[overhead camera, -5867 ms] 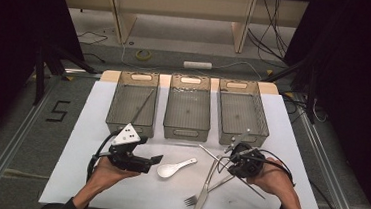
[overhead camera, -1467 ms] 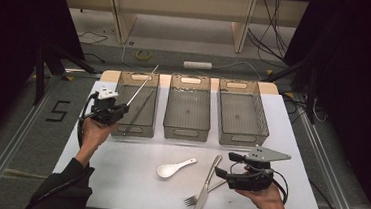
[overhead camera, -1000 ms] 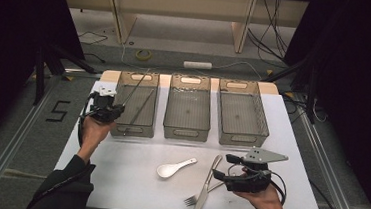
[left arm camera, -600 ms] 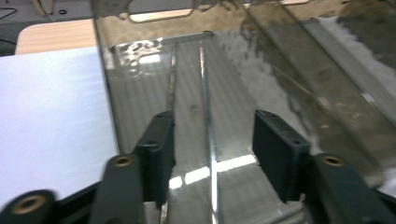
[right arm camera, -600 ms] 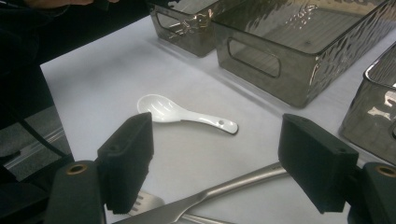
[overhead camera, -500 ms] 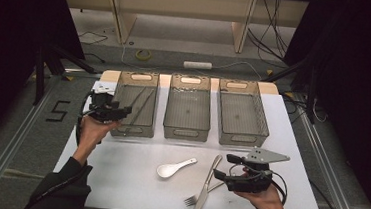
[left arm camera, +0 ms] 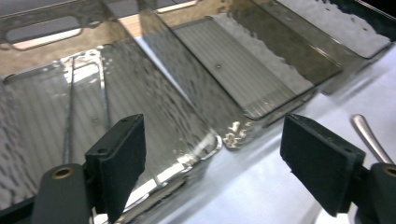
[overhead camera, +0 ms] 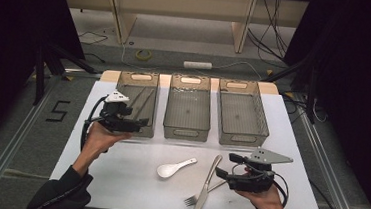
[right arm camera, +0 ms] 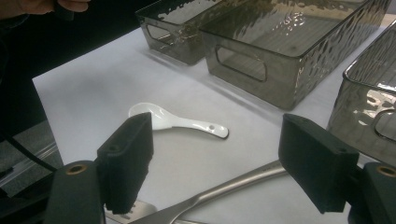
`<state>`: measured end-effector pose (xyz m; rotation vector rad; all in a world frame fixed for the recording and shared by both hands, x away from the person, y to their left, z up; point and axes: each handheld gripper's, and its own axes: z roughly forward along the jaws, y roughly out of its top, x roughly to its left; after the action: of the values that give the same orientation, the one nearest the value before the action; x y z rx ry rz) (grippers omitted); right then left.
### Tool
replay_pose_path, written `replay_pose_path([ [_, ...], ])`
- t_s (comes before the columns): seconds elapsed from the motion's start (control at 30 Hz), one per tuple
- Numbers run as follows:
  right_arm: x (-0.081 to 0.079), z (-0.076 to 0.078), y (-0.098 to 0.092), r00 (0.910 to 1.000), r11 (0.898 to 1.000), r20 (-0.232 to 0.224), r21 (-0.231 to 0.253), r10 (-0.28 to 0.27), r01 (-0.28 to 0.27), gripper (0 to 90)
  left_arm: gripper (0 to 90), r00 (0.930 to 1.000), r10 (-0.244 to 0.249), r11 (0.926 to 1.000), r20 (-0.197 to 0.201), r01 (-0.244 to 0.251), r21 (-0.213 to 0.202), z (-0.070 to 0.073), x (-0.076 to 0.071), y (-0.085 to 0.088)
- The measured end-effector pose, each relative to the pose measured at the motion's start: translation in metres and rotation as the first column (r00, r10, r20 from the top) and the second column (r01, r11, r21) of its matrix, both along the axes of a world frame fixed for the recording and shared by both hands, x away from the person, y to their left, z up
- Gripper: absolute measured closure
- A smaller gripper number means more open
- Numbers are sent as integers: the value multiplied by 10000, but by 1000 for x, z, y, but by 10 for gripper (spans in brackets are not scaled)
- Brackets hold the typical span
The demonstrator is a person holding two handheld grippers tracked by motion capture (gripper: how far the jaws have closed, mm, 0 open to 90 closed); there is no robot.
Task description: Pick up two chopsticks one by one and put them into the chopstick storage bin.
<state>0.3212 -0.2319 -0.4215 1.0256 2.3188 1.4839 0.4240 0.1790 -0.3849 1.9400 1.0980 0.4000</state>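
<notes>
Hovering over the near edge of the left bin (overhead camera: 136,103), the left claw (overhead camera: 139,123) has just been opening; its jaws stand wide apart with nothing between them. In the left gripper view the two thin metal chopsticks (left arm camera: 70,116) lie side by side on that bin's floor, at about 10 o'clock from the claw (left arm camera: 212,168), running away toward the bin's far handle. In the high view the same chopsticks (overhead camera: 143,98) lie lengthwise in the bin, just beyond the claw.

Three smoky clear bins stand in a row across the far half of the white worktop (overhead camera: 132,185): the left bin, the middle bin (overhead camera: 188,109) and the right bin (overhead camera: 243,114).

Nearer the person, the right claw (overhead camera: 223,173) is held low at about 4 o'clock on the worktop, jaws wide open and holding nothing. At its 9 o'clock lies a white spoon (overhead camera: 174,167), and between them a knife (overhead camera: 206,186) crosses a fork (overhead camera: 197,198). In the right gripper view the spoon (right arm camera: 175,121) lies beyond the open jaws and a steel handle (right arm camera: 224,189) runs between them, untouched.
</notes>
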Motion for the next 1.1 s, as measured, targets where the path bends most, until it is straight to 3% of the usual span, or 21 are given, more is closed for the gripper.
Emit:
replay_pose_path([
  [0.53, 0, -2, 1, 10000, 10000, 0, -24, 68, -68, 274, 181, 9946, -999, 9948, -278, 1005, 179, -1, -15, -25],
  [0.8, 1, -4, -1, 10000, 10000, 28, 20, 80, -80, 274, 168, 9873, -1550, 9871, -337, 1562, 340, 0, -22, -43],
  [1.1, 2, -6, -1, 10000, 10000, -40, -8, 89, -89, 271, 165, 9735, -2193, 9729, -646, 2231, 605, -4, -30, -63],
])
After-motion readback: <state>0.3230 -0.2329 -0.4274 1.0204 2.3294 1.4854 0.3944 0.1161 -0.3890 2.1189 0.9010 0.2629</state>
